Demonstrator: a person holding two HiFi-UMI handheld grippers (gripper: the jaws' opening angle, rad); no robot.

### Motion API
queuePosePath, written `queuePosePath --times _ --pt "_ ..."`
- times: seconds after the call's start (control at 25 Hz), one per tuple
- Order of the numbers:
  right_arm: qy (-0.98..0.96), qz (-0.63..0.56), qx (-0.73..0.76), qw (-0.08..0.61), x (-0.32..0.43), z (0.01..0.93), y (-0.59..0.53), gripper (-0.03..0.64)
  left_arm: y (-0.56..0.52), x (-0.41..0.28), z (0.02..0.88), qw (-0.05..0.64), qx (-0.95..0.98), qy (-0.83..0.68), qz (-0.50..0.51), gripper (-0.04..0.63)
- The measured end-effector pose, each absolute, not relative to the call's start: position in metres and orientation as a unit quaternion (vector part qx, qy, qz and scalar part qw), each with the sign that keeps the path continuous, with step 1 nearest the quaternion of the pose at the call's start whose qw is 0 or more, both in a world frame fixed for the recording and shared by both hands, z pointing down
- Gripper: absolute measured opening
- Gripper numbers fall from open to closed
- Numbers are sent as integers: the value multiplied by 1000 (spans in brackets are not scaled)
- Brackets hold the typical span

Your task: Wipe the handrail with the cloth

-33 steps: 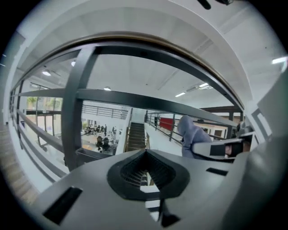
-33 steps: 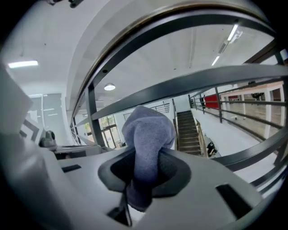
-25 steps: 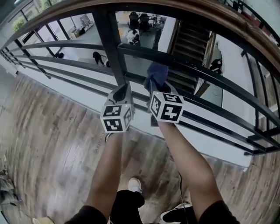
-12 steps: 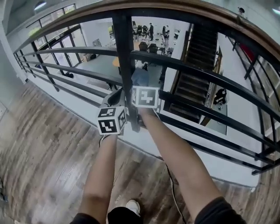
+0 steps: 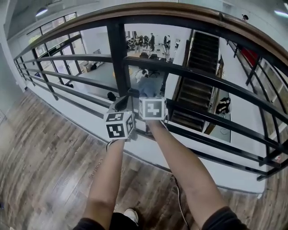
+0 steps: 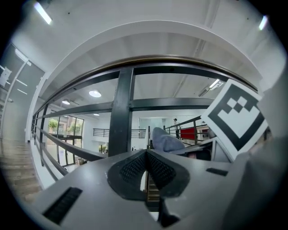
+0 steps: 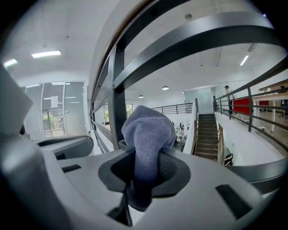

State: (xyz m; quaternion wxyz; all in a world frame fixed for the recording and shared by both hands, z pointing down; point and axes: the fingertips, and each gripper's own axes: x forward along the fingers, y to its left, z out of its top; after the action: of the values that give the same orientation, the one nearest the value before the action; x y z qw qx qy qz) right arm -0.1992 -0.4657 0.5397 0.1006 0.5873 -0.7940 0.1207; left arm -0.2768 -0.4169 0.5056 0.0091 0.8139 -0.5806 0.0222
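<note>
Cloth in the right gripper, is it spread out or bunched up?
Bunched up. The right gripper is shut on the cloth, which bulges past it as one rounded wad.

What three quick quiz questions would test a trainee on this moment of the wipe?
1. True or false: the left claw is shut with nothing in it.
2. What does the right claw grip? A) a sponge B) a blue-grey cloth C) a spray bottle
3. Fill in: the top handrail is brown; the upright post under it is ____.

Key: 1 true; 2 B; 3 black.
</note>
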Motion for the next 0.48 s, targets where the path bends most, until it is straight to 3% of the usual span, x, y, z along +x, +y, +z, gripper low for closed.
queuePosePath --times 0.48 --pt "-775 111 616 86 -97 535 -409 86 -375 -168 509 6 846 -533 20 2"
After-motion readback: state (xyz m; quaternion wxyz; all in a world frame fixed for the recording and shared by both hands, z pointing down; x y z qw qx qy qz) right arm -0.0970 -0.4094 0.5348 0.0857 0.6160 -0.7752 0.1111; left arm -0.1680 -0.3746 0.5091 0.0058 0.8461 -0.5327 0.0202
